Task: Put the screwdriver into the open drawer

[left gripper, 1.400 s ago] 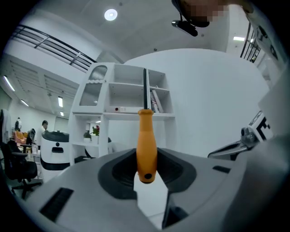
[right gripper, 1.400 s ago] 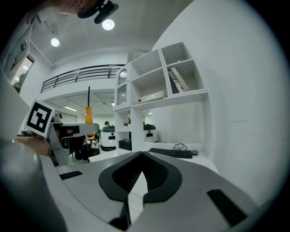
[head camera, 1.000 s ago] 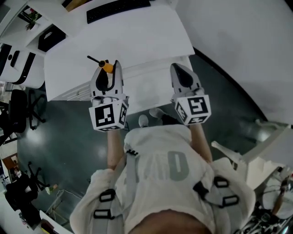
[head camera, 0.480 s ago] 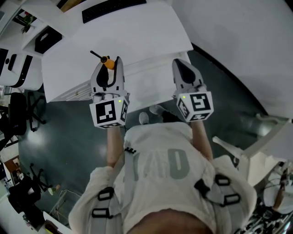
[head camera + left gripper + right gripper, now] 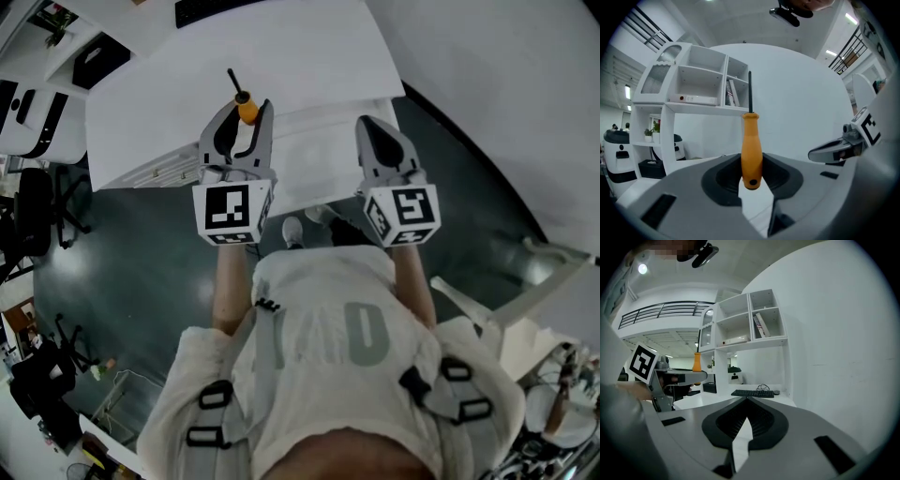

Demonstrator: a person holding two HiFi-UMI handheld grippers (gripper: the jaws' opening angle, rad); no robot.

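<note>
An orange-handled screwdriver [image 5: 246, 109] with a dark shaft stands upright between the jaws of my left gripper [image 5: 247, 116], which is shut on its handle. In the left gripper view the screwdriver [image 5: 752, 147] points straight up from the left gripper [image 5: 752, 165]. It hangs over the front edge of the white desk [image 5: 187, 84], at the left end of the open white drawer [image 5: 314, 164]. My right gripper [image 5: 367, 127] hovers over the drawer's right end, shut with nothing in it. In its own view, the right gripper [image 5: 746, 401] has the pads meeting at the tips.
A black keyboard [image 5: 225, 9] lies at the desk's far side. A white shelf unit [image 5: 693, 84] with books stands behind the desk. Black office chairs [image 5: 37, 216] stand on the dark floor to the left. A white wall [image 5: 487, 84] runs along the right.
My left gripper has moved right and further over the desk edge with the screwdriver, closer to the drawer. The right gripper has stayed in place.
</note>
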